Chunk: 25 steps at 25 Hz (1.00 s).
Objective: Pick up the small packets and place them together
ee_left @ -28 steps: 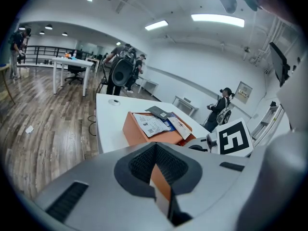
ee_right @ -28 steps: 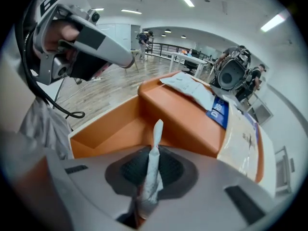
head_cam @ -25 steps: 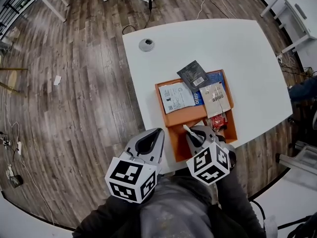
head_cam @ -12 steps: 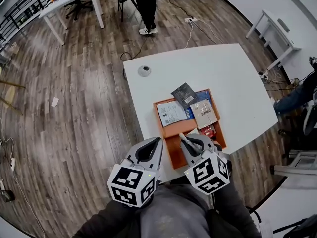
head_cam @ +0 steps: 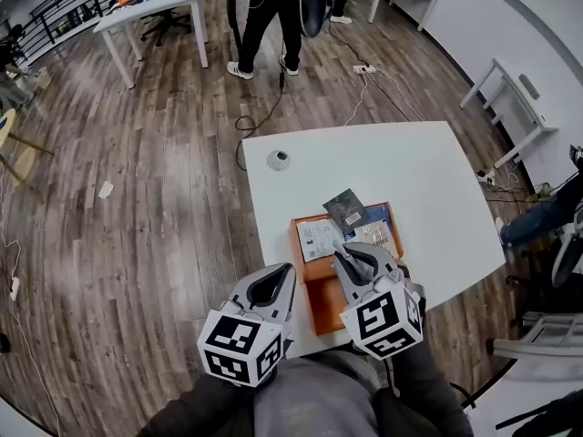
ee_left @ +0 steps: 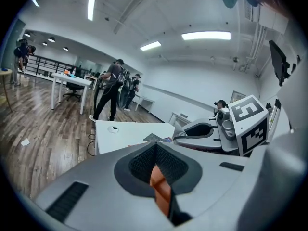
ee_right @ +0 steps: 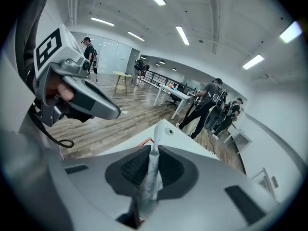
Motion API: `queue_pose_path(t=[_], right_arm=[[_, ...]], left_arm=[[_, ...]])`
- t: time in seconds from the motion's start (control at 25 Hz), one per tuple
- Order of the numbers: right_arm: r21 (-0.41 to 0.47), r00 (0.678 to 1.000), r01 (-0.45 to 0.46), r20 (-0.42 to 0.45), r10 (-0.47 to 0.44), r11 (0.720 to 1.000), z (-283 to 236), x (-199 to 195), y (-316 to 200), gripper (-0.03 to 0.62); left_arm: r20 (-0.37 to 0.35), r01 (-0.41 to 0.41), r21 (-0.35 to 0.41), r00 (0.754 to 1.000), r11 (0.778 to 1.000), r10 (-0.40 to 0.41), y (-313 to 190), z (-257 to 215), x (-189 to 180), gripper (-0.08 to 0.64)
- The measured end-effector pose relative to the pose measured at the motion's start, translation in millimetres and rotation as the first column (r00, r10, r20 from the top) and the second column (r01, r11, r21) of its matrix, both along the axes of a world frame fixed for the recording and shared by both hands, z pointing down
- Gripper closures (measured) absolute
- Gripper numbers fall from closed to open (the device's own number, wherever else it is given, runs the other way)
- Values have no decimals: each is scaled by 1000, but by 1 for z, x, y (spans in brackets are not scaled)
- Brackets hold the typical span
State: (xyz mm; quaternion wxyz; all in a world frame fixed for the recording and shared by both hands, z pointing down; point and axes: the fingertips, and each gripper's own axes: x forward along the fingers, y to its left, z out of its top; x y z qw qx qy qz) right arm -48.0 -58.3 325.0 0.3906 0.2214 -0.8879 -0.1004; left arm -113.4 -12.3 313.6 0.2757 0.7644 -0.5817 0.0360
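R fingers clamped on a thin packet, held above the orange tray; other packets lie at its far end. L fingers together, empty. Prob light, floppy, slick, so pinch mid-edge.

We see a white table right of the frame's centre, standing on a wooden floor. On it lie a round grey disc near its upper left corner and an orange tray at its lower edge. A dark packet overlaps the tray's upper rim.
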Motion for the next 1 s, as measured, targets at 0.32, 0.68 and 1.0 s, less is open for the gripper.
queue_pose_path(t=[0.32,0.68,1.0], right_arm=[[-40,1000,5,-1,-5,999,18,-6,-36,551],[-152,1000,11,-9,-13,988,68,-24,-54,545],[-221,999,33,-1,-35,975,84,-29,-49,407]], left_arm=[[-3,55,-53,998,997,-55,-20,15,-9,563],[-1,118,-145,993,982,-120,-31,44,-29,563],[-5,133,-164,991,977,-136,-32,54,-30,563]])
